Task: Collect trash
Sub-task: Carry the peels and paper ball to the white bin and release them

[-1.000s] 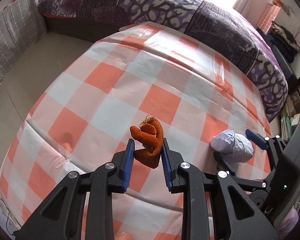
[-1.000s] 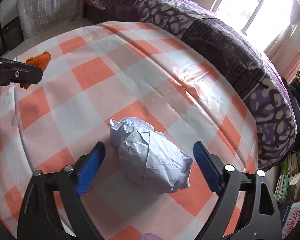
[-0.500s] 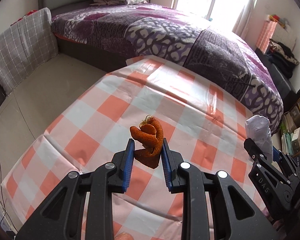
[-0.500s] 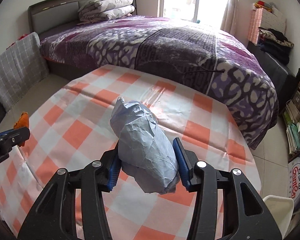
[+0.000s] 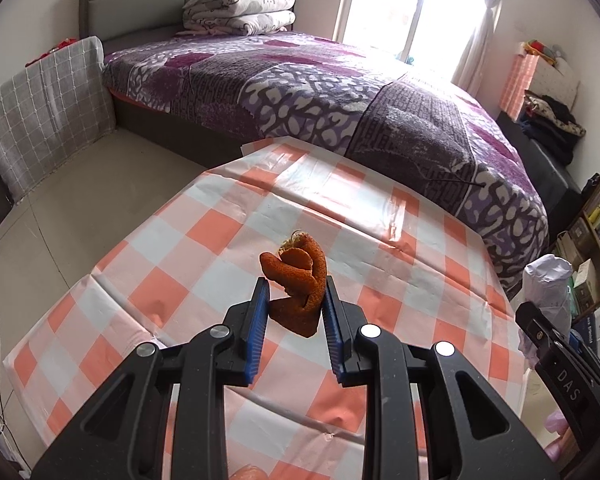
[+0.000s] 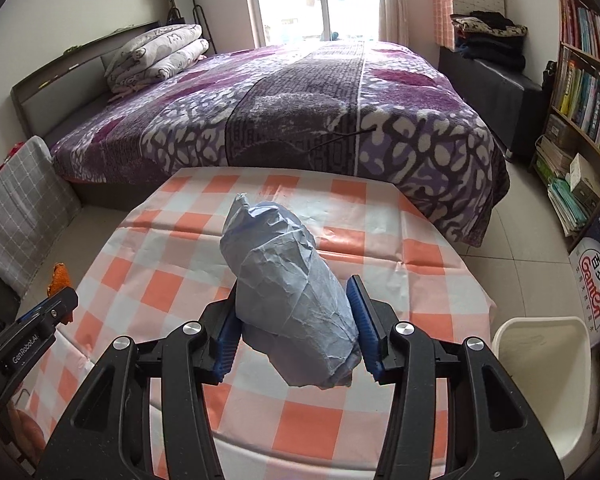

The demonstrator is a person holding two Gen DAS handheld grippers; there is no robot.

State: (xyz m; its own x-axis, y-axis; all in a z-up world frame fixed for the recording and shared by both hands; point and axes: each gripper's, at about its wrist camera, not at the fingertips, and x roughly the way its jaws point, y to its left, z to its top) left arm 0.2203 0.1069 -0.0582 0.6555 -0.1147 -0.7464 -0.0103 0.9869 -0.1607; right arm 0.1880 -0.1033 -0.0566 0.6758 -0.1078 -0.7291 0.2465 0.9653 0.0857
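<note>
Centrally in my left view, my left gripper [image 5: 293,312] pinches orange peel [image 5: 300,280] above the checked table [image 5: 400,240]. Next, mid-frame in my right view, my right gripper [image 6: 292,330] clamps crumpled paper [image 6: 288,292]; a white bin [image 6: 540,360] sits lower right.

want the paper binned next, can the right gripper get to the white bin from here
Probably yes. The right gripper, shut on the crumpled paper, has the open white bin just to its lower right, with nothing between them.
</note>
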